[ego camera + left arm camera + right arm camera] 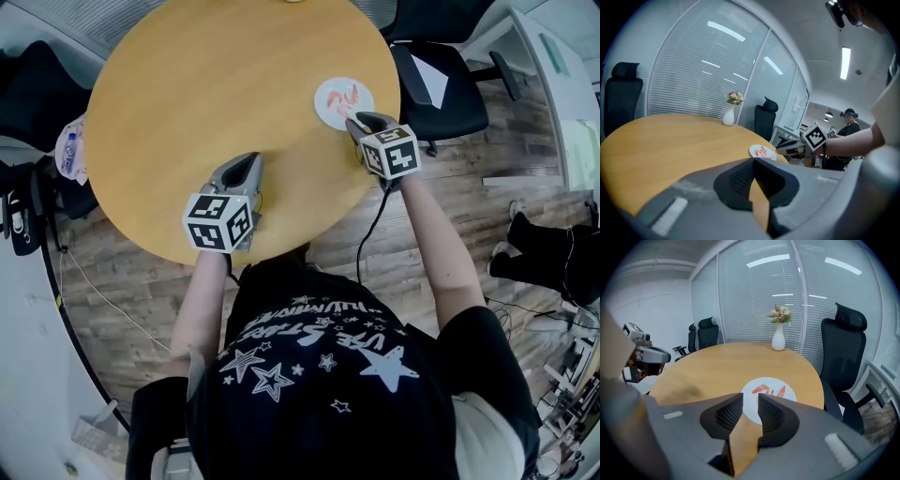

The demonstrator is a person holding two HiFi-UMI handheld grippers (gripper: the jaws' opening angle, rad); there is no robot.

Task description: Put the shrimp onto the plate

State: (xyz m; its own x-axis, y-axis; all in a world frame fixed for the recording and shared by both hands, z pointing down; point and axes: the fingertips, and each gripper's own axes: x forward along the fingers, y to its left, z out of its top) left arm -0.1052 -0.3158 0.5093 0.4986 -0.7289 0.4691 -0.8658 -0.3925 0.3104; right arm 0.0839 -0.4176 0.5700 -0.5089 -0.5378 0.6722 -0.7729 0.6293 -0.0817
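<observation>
The shrimp [349,95] lie on the white plate [328,111], near the edge of the table [216,84]; they look light, soft and probably slippery, so a gentle pinch across the thick middle seems best; the right gripper [361,122], just beside the plate, stands released and empty; the left gripper [246,161] is clenched on nothing.

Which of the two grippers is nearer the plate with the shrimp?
The right gripper: its open, empty jaws are at the edge of the plate holding the shrimp. The left gripper, jaws together, is farther off.
</observation>
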